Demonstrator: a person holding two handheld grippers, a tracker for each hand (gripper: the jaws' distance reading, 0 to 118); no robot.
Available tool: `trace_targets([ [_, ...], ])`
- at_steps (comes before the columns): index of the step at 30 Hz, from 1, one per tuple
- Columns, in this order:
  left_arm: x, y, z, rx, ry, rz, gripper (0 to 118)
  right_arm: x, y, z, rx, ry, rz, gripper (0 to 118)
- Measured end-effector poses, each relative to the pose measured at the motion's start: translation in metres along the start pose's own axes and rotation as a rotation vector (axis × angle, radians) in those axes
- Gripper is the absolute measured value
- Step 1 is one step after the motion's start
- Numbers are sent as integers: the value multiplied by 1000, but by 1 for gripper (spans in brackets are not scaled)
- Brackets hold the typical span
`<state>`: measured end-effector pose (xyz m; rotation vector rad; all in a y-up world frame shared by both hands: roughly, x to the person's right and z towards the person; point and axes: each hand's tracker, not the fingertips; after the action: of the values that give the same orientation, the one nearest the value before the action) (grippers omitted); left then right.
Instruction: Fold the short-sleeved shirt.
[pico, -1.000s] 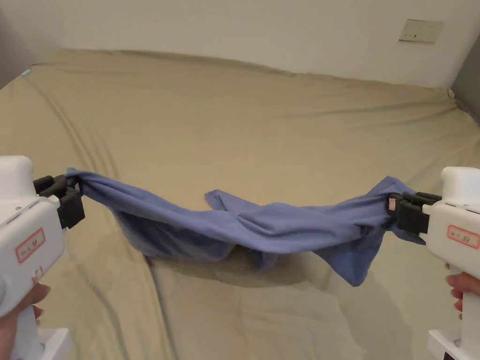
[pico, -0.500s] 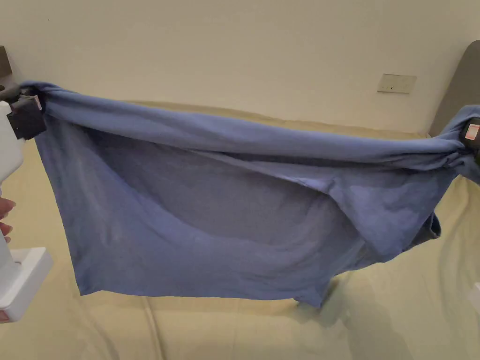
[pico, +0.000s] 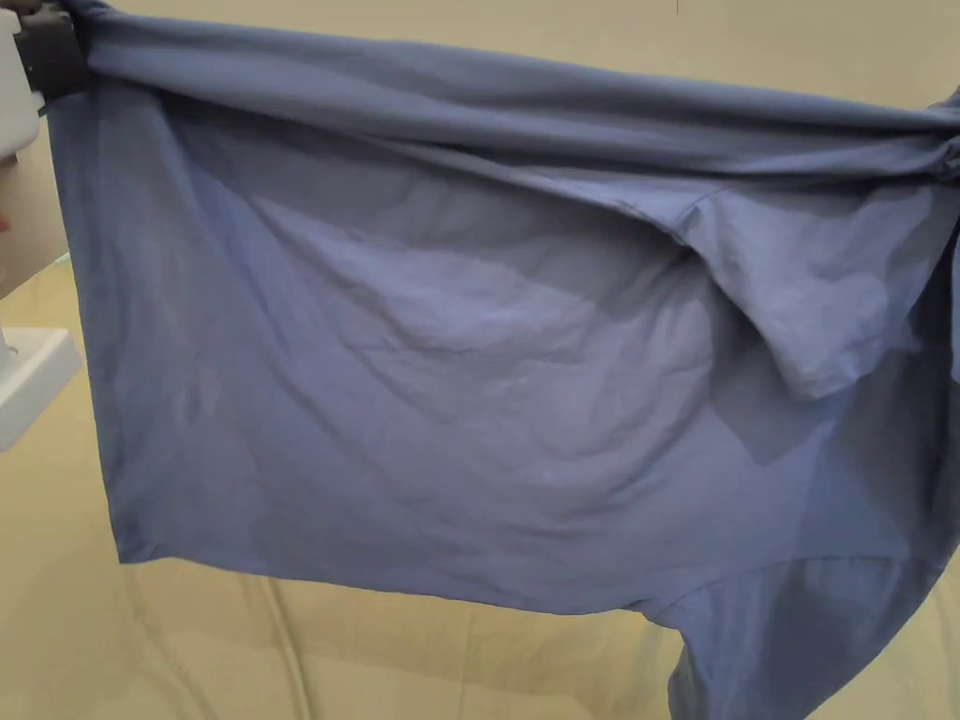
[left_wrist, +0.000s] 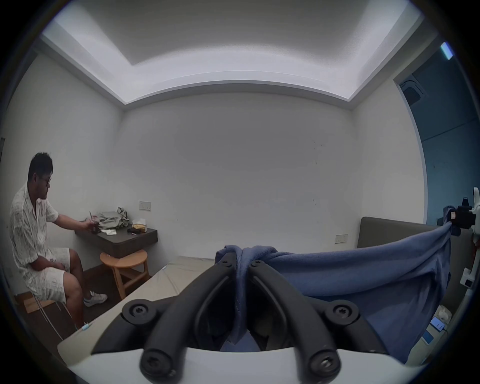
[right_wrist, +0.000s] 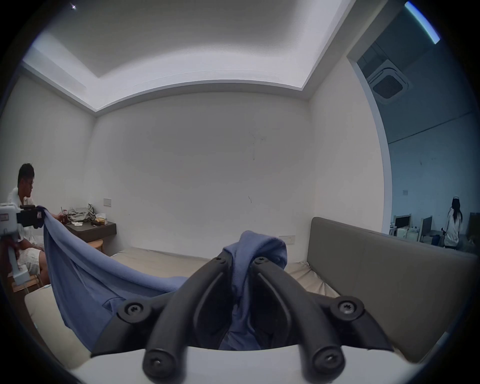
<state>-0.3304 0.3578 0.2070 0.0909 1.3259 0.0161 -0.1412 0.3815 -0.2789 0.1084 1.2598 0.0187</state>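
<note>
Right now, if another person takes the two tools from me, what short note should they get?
Left tool: shut on the shirt.
Right tool: shut on the shirt, at the other end.
Shirt: held up in the air between the tools, stretched along its top edge, hanging over the bed.
Done: picked up and spread.
Left: lay it flat on the bed, then all folds.

Head view: looks down and forward over bed (pico: 187, 647), very close behind hanging shirt (pico: 450, 375). Left gripper view: rides behind own jaws, level, faces far wall, headboard (left_wrist: 389, 231) at right. Right gripper view: same facing, nearer headboard end. Both gripper views share shirt, bed, wall, seated person (right_wrist: 26, 197).
</note>
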Motion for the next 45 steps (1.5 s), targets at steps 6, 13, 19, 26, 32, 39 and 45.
trace_targets([
  [6, -4, 5, -66, -26, 15, -38, 3, 21, -8, -73, -9, -13, 50, 10],
  [13, 8, -1, -146, -51, 40, -65, 3, 29, -27, -169, -22, -31, 37, 10],
  [19, 15, -15, -209, -64, 56, -107, 3, 17, -42, -225, -9, -63, 75, 10],
  [26, 16, -55, -270, -124, 74, -151, 3, 4, -77, -275, -78, -61, 109, 10],
  [32, 16, -118, -294, -199, 73, -194, 3, -6, -145, -296, -207, -47, 103, 10],
  [39, 4, -224, -277, -357, 46, -213, 3, -10, -249, -283, -401, -1, 64, 10],
  [45, -11, -315, -211, -480, 22, -205, 3, -12, -337, -229, -595, 47, 34, 10],
])
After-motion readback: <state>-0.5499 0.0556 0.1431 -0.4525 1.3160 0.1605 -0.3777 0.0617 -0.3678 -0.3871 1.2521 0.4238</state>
